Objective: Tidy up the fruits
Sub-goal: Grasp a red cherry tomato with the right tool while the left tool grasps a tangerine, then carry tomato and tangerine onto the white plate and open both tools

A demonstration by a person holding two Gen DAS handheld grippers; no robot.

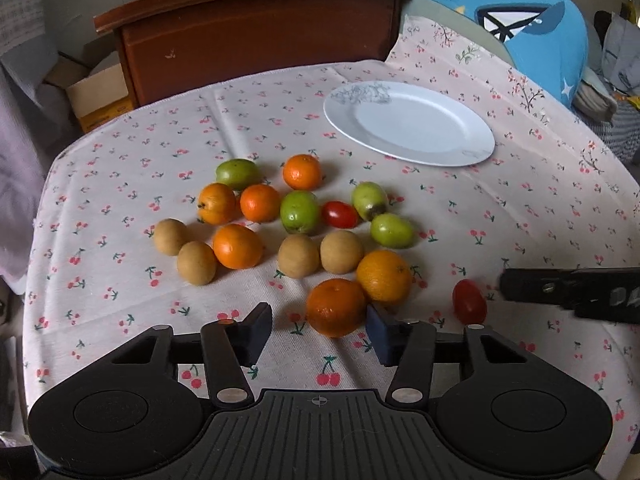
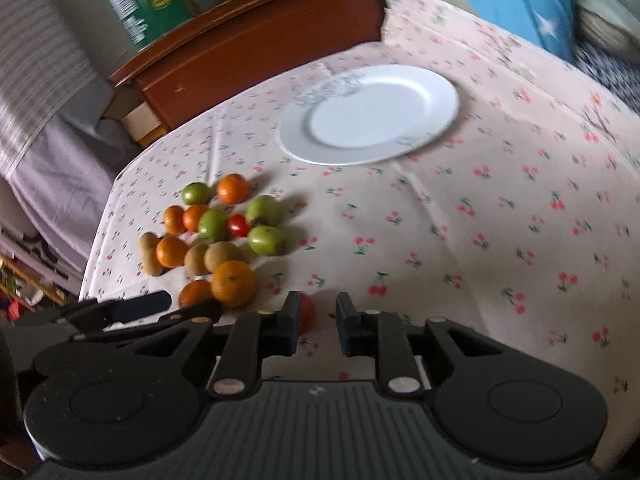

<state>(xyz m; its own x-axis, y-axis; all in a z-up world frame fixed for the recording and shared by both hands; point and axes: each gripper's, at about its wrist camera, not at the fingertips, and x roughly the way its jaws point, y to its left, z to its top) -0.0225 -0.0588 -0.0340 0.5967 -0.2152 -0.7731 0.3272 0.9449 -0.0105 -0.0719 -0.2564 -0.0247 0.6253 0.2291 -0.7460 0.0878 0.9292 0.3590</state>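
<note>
My left gripper point(image 1: 318, 330) stands partly open around the nearest orange point(image 1: 336, 307), right pad touching it; I should centre before squeezing. My right gripper point(image 2: 318, 322) is pinched shut, empty, beside a cherry tomato point(image 2: 306, 312). The white plate point(image 1: 408, 122) waits beyond.

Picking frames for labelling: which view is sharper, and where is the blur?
Left wrist view: sharp, with crisp fruit such as the nearest orange and soft shadows. Right wrist view: motion-smeared, worst on the plate rim and cloth print; both bend edges, fisheye.
</note>
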